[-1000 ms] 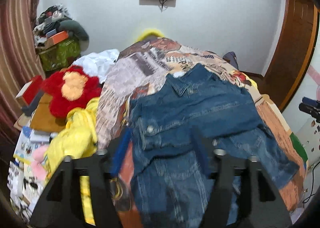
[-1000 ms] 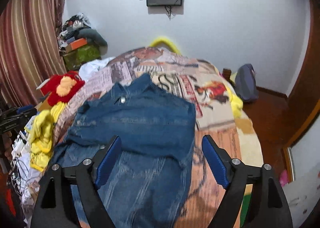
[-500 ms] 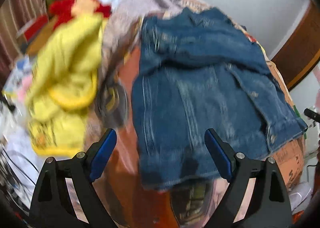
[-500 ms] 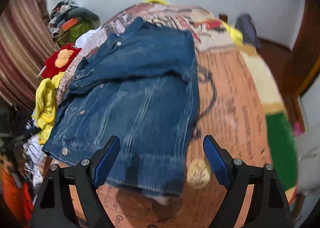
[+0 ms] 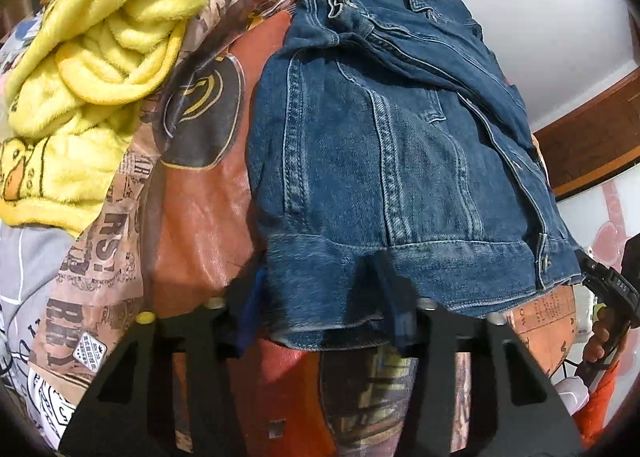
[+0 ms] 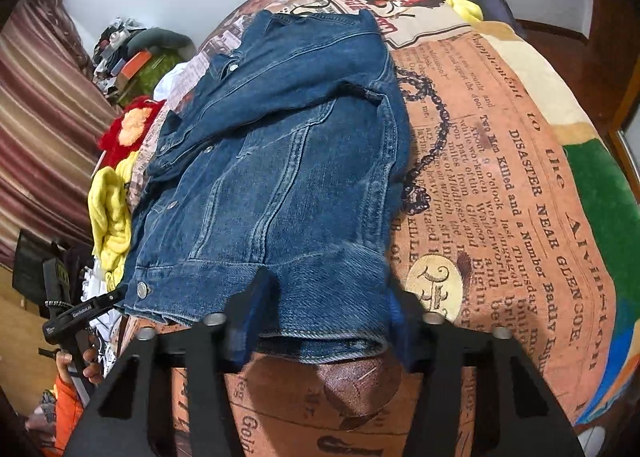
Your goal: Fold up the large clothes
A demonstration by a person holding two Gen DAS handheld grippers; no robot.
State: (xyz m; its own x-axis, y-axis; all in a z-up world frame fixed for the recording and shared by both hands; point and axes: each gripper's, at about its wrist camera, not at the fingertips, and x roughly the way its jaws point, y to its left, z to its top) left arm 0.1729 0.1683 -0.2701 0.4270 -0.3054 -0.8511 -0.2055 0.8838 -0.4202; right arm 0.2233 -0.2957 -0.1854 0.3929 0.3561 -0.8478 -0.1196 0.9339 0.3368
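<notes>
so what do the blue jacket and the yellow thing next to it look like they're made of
The jacket looks like denim: mid-blue twill with faded, whitish wear along raised seams, contrast topstitching and metal snap buttons, matte finish. The yellow garment looks like plush fleece or terry, probably synthetic: a fuzzy, napped pile in soft rounded folds, with a printed or stitched patch on it. The fibre itself cannot be told.

We find bare bedspread point(image 6: 500, 185) free right of the denim jacket point(image 6: 288, 161); the yellow fleece heap point(image 5: 92, 69) crowds its left side.
</notes>
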